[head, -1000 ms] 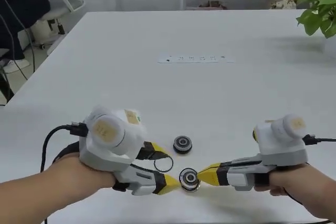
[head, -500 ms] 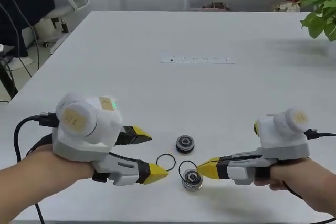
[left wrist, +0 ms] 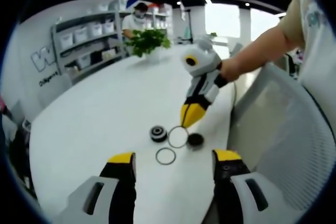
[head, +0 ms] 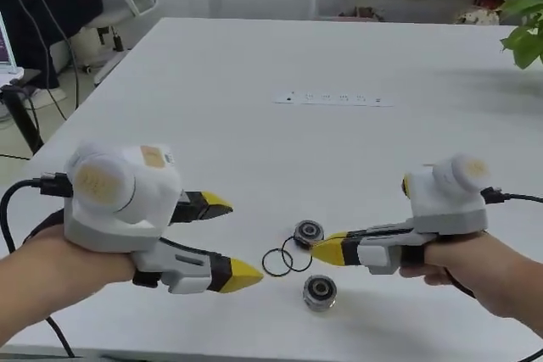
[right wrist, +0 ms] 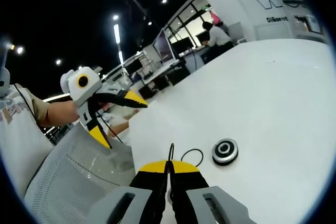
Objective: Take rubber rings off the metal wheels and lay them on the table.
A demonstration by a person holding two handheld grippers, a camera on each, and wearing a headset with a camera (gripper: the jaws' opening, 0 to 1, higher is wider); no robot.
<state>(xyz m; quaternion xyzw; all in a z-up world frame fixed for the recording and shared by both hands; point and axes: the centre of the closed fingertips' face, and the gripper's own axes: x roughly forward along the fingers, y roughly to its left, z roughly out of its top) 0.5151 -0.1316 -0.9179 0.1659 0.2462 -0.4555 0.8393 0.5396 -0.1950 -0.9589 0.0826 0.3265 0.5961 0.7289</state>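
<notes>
Ring (head: 298,260) has come off wheel (head: 319,292), pinched in right tool (head: 316,252).

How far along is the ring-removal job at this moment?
Done: one rubber ring lies flat on the table. In hand: the right gripper pinches a second ring in its shut jaws. Left: lay that ring down; whether the far wheel or near wheel carries more rings cannot be told.

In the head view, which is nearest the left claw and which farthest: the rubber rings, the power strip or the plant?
1. The rubber rings, just right of the left claw.
2. The power strip, mid-table, farther back.
3. The plant, at the far right corner.
</notes>
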